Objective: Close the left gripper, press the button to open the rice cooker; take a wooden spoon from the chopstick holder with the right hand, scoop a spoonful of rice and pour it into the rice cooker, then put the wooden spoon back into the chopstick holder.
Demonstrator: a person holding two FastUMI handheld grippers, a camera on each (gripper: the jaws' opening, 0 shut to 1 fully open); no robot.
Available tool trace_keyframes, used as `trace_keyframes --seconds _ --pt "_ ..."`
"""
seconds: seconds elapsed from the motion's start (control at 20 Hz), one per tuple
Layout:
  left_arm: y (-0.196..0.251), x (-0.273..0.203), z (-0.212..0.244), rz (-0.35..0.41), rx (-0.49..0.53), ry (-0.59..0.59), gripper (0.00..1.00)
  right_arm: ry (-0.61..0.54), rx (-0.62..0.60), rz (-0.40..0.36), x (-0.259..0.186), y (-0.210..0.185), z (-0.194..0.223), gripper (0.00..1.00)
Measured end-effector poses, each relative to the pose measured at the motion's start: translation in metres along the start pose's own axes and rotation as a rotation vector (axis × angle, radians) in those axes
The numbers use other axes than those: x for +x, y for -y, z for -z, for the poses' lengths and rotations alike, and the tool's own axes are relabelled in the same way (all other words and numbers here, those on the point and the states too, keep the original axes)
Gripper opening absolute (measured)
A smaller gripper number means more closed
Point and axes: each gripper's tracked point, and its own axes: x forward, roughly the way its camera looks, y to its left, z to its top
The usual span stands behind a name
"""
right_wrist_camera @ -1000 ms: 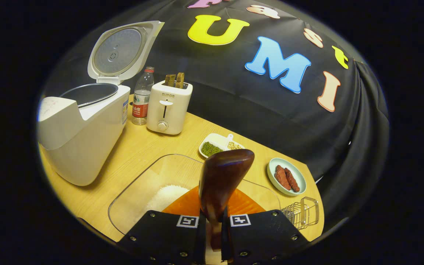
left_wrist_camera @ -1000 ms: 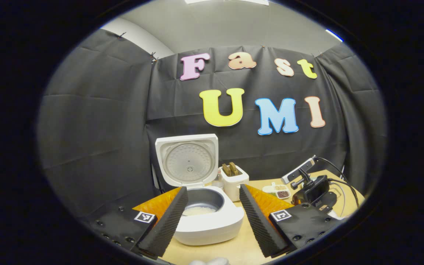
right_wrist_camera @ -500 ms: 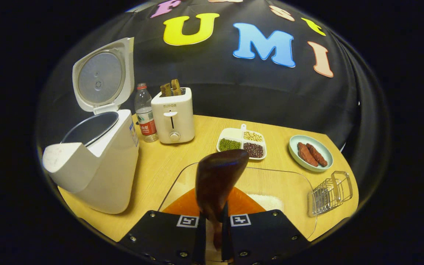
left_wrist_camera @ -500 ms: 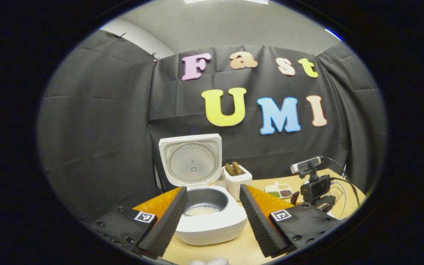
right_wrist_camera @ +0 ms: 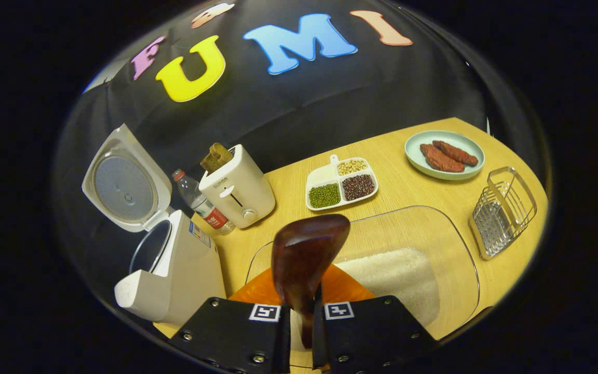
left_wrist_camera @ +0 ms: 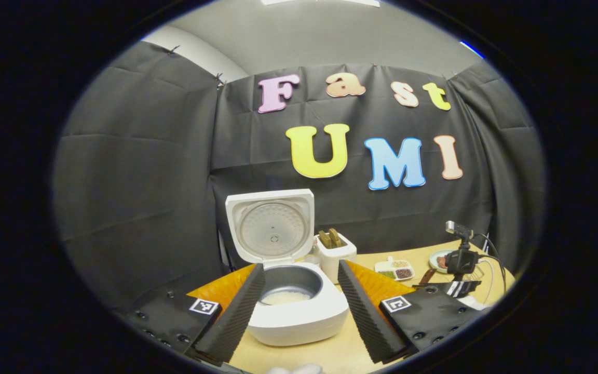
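Fingers of the right gripper (right_wrist_camera: 300,317) clamping the dark brown wooden spoon (right_wrist_camera: 305,259) above the clear glass dish (right_wrist_camera: 460,249) holding white rice (right_wrist_camera: 397,275), left gripper (left_wrist_camera: 299,311) gaping apart before the open white rice cooker (left_wrist_camera: 299,311) holding some rice, toaster lettering too small to read.

I see both views evenly lit from overhead and mostly sharp, straight lines bowing hard toward the edges, a soft glare on the bench (right_wrist_camera: 403,192), and the wooden spoon (right_wrist_camera: 307,254) dark and slightly blurred.
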Motion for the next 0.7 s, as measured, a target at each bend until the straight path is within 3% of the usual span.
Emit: trace_keyframes --seconds 0.35,0.7 --pt "0.004 0.004 -0.008 0.002 0.008 0.003 0.99 0.007 0.258 -0.087 -0.007 0.010 -0.010 0.17" --pt "0.009 0.010 -0.023 0.007 0.042 0.034 0.97 0.083 0.511 -0.166 -0.027 0.030 -0.049 0.17"
